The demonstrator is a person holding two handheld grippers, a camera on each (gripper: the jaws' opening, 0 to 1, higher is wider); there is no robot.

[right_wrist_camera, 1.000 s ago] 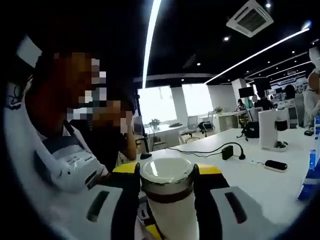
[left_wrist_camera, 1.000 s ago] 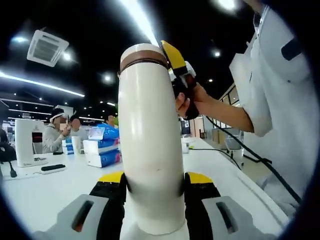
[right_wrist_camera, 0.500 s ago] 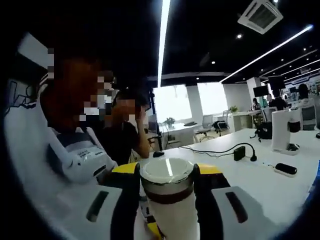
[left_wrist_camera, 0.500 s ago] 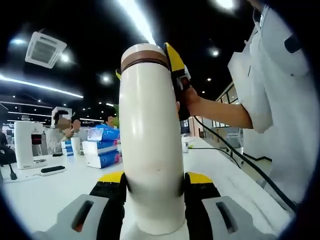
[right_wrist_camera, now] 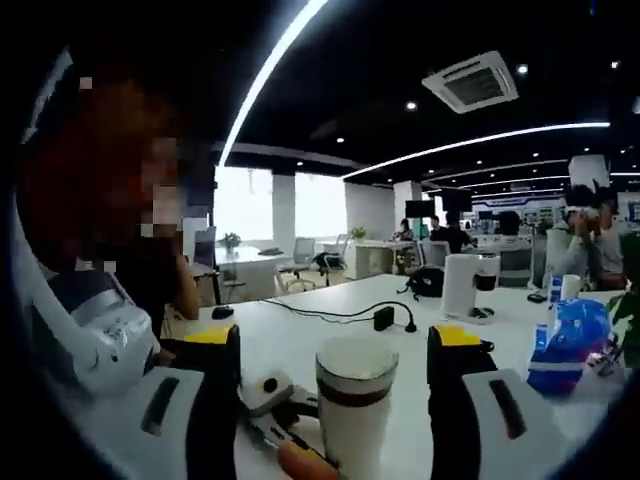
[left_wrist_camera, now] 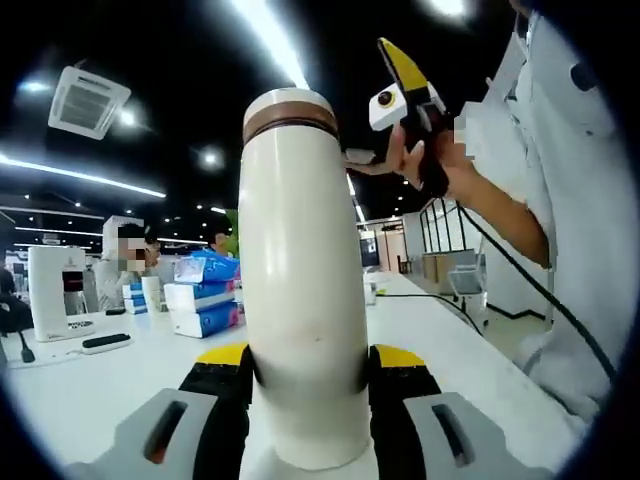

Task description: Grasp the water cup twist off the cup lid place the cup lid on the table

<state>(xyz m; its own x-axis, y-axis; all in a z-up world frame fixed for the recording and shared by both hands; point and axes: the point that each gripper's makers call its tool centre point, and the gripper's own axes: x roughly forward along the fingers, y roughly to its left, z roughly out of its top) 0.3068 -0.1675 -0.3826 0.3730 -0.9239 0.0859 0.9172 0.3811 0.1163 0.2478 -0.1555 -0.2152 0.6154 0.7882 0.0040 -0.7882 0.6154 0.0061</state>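
A tall cream water cup stands upright between the yellow-tipped jaws of my left gripper, which is shut on its lower body. Its lid, pale above a brown band, sits on top of the cup. My right gripper, held in a person's hand, hovers up and to the right of the lid, clear of it. In the right gripper view the cup and its lid rise between the jaws of my right gripper, which stand wide open and apart from the cup. Part of the left gripper shows beside the cup's base.
A white table lies below. On it are blue-and-white tissue boxes, a white machine and a dark remote. A black adapter with cable and a blue bag also lie there. People sit behind.
My right gripper has opened, let go of the lid and pulled up and away from the cup. The lid stays on the cup. The left gripper holds still.
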